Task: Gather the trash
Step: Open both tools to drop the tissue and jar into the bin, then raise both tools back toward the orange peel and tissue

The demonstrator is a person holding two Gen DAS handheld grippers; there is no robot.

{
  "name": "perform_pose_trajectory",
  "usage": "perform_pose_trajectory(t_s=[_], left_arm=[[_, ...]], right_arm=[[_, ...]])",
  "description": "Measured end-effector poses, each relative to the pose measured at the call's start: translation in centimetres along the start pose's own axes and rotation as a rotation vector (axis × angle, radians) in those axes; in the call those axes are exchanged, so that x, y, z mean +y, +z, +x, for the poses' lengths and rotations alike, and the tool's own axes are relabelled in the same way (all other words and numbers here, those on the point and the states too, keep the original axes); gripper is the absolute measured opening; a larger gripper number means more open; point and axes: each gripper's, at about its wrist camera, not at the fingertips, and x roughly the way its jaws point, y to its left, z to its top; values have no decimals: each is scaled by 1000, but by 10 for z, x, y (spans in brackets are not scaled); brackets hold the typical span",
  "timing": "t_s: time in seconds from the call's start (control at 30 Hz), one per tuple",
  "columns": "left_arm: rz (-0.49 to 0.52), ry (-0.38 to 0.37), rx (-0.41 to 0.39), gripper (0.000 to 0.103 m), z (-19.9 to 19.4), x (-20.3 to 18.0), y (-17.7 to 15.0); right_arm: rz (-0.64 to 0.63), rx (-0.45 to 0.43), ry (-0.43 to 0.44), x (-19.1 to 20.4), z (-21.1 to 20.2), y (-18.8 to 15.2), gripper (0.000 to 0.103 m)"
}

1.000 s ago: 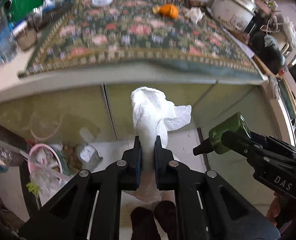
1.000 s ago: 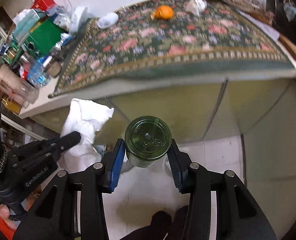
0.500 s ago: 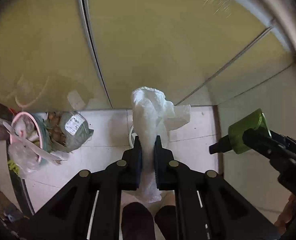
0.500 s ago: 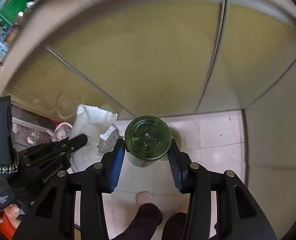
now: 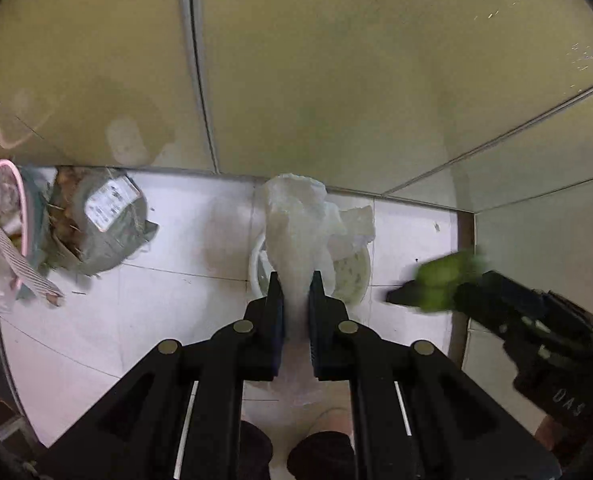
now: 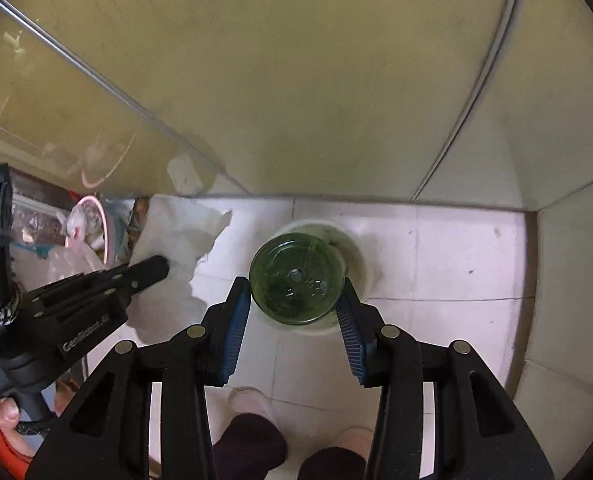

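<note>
My left gripper [image 5: 295,280] is shut on a crumpled white paper towel [image 5: 296,220] and holds it above a white bin [image 5: 352,276] on the tiled floor. My right gripper [image 6: 297,292] is shut on a green glass bottle [image 6: 296,276], seen bottom-on, held directly over the white bin [image 6: 356,256]. The right gripper with the green bottle [image 5: 444,280] shows blurred at the right of the left wrist view. The left gripper [image 6: 152,268] with the paper towel [image 6: 176,236] shows at the left of the right wrist view.
Yellow-green cabinet doors [image 5: 336,80] rise behind the bin. A grey bag with a label [image 5: 108,224] and a pink-rimmed basket of rubbish [image 5: 4,208] stand at the left on the floor. The person's feet [image 6: 252,404] are below the grippers.
Both grippers have tilted down from the table to the floor and lowered toward the white bin. The bottle now sits over the bin. Both loads stay held.
</note>
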Motion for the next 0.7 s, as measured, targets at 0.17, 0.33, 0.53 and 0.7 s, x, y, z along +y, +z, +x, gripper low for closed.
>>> perform_pose_trajectory(t_s=[0.17, 0.33, 0.53, 0.7], left_arm=[[23, -4, 25, 10, 23, -11, -3], [38, -36, 51, 14, 40, -22, -3], [101, -5, 62, 49, 45, -45, -1], [98, 18, 65, 49, 29, -48, -1]], right_arm=[[1, 21, 30, -8, 5, -3, 42], [14, -14, 25, -17, -5, -3, 43], [14, -62, -3, -19, -26, 1, 45], [25, -92, 2, -17, -46, 3, 45]])
